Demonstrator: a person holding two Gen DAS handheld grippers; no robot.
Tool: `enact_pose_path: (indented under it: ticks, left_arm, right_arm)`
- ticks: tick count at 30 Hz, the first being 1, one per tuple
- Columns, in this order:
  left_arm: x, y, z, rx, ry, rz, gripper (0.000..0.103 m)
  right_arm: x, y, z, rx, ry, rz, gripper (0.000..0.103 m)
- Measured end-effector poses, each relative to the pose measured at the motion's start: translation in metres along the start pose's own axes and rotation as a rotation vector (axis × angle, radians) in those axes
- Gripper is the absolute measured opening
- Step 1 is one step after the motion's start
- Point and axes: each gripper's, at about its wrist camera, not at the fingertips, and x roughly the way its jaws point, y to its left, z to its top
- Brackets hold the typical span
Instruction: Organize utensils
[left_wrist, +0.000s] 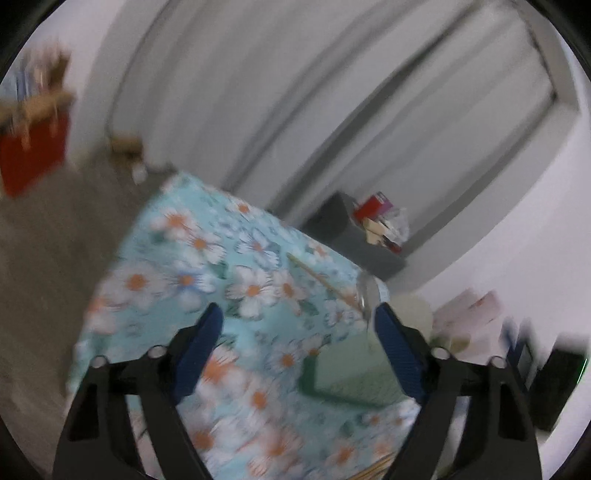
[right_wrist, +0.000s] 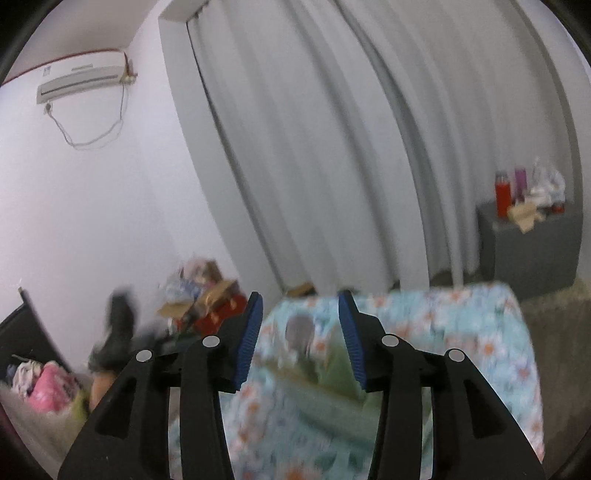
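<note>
From the left wrist view we see our left claw (left_wrist: 299, 314) spread wide over the tabletop (left_wrist: 177, 266), which wears a light blue cloth printed with white and orange flowers. Nothing sits between the blue pads. A green tray (left_wrist: 343, 373) lies on the cloth just ahead of the right-hand finger. Beyond it a wooden chopstick (left_wrist: 314, 275) rests on the cloth, and a metal spoon (left_wrist: 367, 295) shows beside that fingertip; blur hides whether they touch.

From the right wrist view, our right claw (right_wrist: 301, 299) stands partly open and empty above the same cloth. The green tray (right_wrist: 332, 373) lies below it, badly smeared, so we cannot tell its contents. Grey curtains (right_wrist: 332, 147) hang behind.
</note>
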Motion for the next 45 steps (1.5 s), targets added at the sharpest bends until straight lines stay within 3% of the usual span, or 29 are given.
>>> enact_pose_path:
  ticks: [3, 5, 10, 13, 18, 26, 28, 32, 33, 39, 45]
  left_arm:
    - [0.051, 0.013, 0.036, -0.121, 0.120, -0.068, 0.061]
    - [0.098, 0.014, 0.060, -0.142, 0.236, -0.089, 0.060]
    - [0.193, 0.020, 0.080, -0.233, 0.472, -0.040, 0.052]
    - [0.228, 0.023, 0.084, -0.269, 0.549, -0.018, 0.046]
    - [0.262, 0.028, 0.091, -0.316, 0.603, 0.033, 0.038]
    - [0.289, 0.029, 0.094, -0.283, 0.642, 0.101, 0.016]
    - [0.292, 0.030, 0.094, -0.274, 0.637, 0.114, 0.008]
    - [0.287, 0.036, 0.093, -0.284, 0.609, 0.104, 0.006]
    - [0.284, 0.035, 0.094, -0.276, 0.594, 0.105, 0.000]
    - [0.257, 0.021, 0.104, -0.245, 0.503, 0.052, 0.000]
    - [0.222, -0.017, 0.126, -0.153, 0.404, -0.019, 0.000]
  right_arm:
    - [-0.001, 0.000, -0.027, 0.032, 0.068, 0.002, 0.042]
    - [0.001, -0.002, -0.044, 0.065, 0.117, 0.001, 0.042]
    - [0.008, -0.012, -0.069, 0.129, 0.179, -0.009, 0.043]
    - [0.010, -0.019, -0.074, 0.160, 0.195, -0.013, 0.043]
    - [0.011, -0.040, -0.078, 0.208, 0.196, -0.022, 0.044]
    - [0.005, -0.047, -0.079, 0.242, 0.188, -0.020, 0.044]
    - [0.005, -0.045, -0.080, 0.244, 0.185, -0.023, 0.044]
    - [0.000, -0.048, -0.084, 0.275, 0.177, -0.014, 0.044]
    - [0.000, -0.049, -0.084, 0.280, 0.176, -0.015, 0.044]
    - [-0.007, -0.055, -0.082, 0.297, 0.154, -0.029, 0.044]
    - [-0.014, -0.055, -0.082, 0.308, 0.131, -0.036, 0.044]
